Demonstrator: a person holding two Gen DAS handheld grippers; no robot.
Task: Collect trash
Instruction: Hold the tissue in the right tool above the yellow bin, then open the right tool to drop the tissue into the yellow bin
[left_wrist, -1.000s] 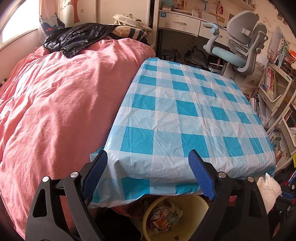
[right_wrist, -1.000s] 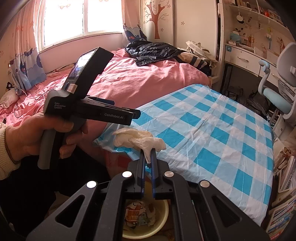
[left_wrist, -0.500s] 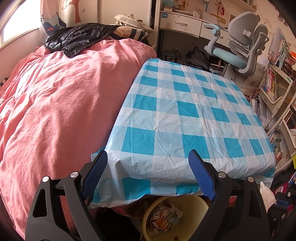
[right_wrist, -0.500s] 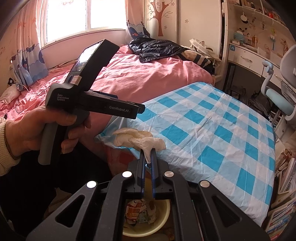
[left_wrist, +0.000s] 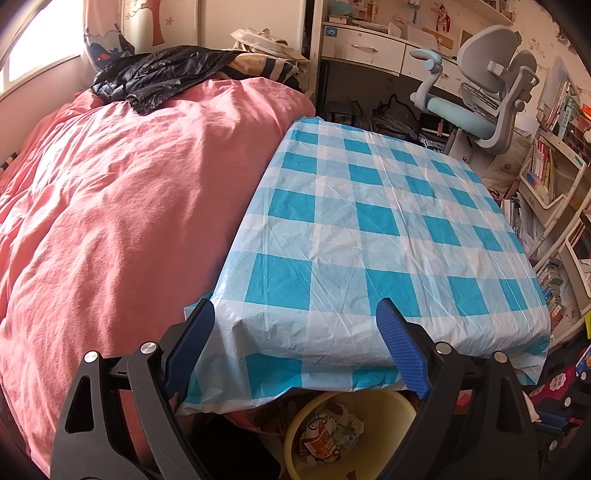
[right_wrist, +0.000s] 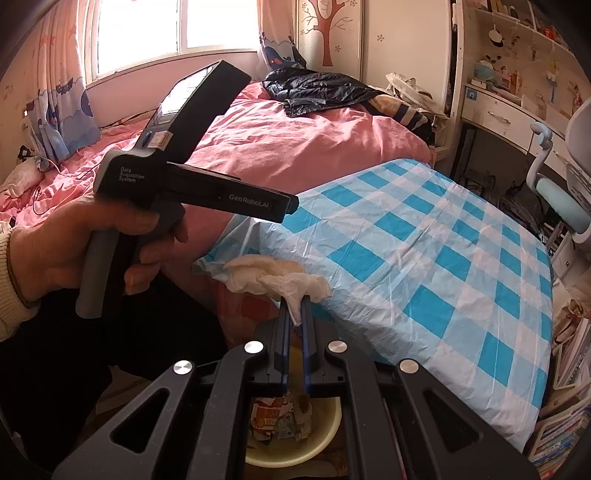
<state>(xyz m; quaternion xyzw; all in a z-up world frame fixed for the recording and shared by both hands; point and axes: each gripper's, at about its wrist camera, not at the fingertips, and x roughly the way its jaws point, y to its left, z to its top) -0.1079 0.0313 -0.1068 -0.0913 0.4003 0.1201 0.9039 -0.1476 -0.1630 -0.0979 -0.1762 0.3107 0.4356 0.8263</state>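
Two tools in use: right gripper (right_wrist: 292, 314) and left gripper (left_wrist: 295, 325), each held in one hand.
Right gripper state: fingers nearly together, clenched on a crumpled white tissue (right_wrist: 277, 277).
Grip detail: only a thin lower tail of the tissue sits between the fingers; the bulk bunches above and ahead of the fingertips, toward the left.
Tissue contact: whether the bulk rests on the near edge of the checked tablecloth (right_wrist: 424, 258) or hangs just in front of it cannot be told.
Bin position: yellow bin (right_wrist: 328, 439) lies below and behind the right fingertips, partly hidden by the gripper body, with printed wrappers (right_wrist: 280, 417) already inside.
Left gripper state: released, fingers spread wide, holding and touching nothing.
Left gripper surroundings: tablecloth edge ahead between the fingers, bin rim (left_wrist: 402, 400) beneath, pink bedding (left_wrist: 110, 221) to the left.
Risk 1: tissue may slip out early, since the pinch holds so little of it.
Risk 2: tissue is light; released off-centre, it could drift or land on the rim or floor.
Risk 3: the bulk could snag the overhanging tablecloth and drag it.
Risk 4: both tools crowd the same spot above the bin; a collision is possible.
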